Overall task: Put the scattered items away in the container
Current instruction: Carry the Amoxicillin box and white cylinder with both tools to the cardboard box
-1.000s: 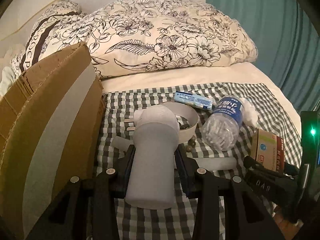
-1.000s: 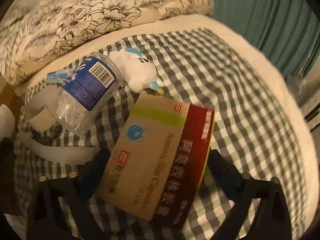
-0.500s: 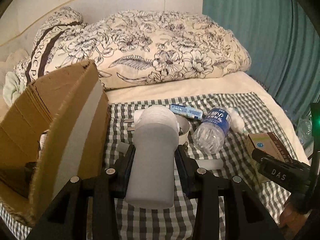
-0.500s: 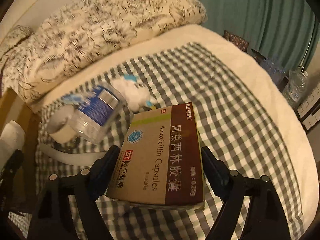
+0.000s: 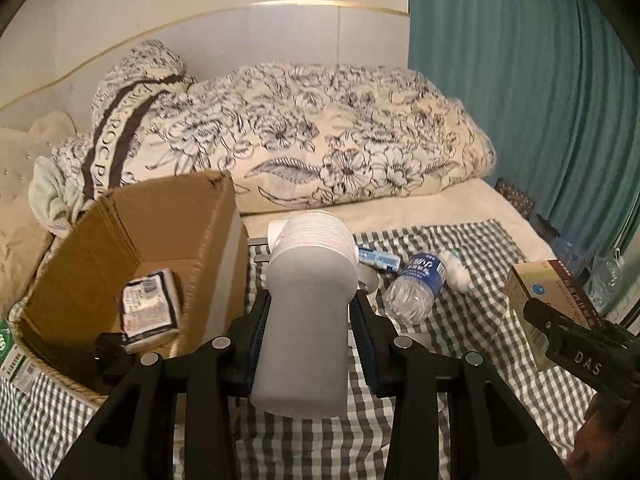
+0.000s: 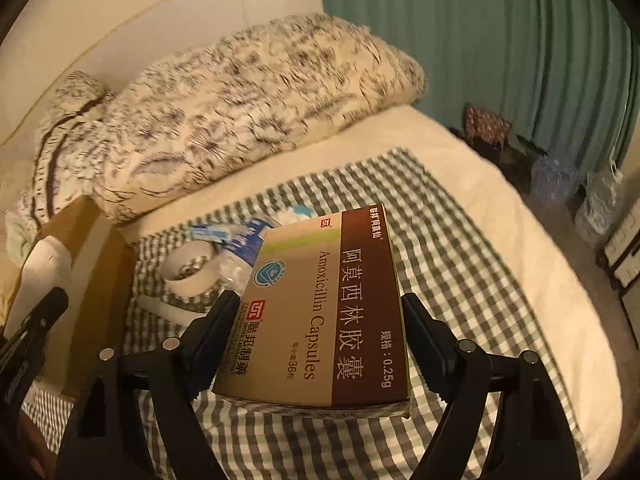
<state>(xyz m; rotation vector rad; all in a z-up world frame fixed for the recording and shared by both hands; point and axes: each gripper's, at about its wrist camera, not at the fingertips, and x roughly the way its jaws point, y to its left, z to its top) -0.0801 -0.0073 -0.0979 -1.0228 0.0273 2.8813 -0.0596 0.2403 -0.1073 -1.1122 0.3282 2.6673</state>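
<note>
left tongs (image 5: 308,312) clamp 1 white bottle (image 5: 308,320) | right tongs (image 6: 320,320) clamp 1 capsule box (image 6: 320,312)

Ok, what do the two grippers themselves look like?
Both are matte black plastic. The left gripper has blue pads on its fingers and round silver fasteners. The right gripper has the same silver fasteners, and white "DAS" lettering in the left wrist view.

Both held things now sit higher above the checked cloth (image 5: 460,364) than a second ago. The white bottle (image 5: 306,320) in the left gripper (image 5: 308,336) has risen enough that the cardboard box (image 5: 192,248) shows its open inside, with a wrapped packet (image 5: 150,316) lying in it. The medicine box (image 6: 320,320), earlier tilted low on the cloth, now hangs lifted and squarer between the right gripper's (image 6: 316,332) fingers (image 6: 218,320), which have closed in against its sides.
</note>
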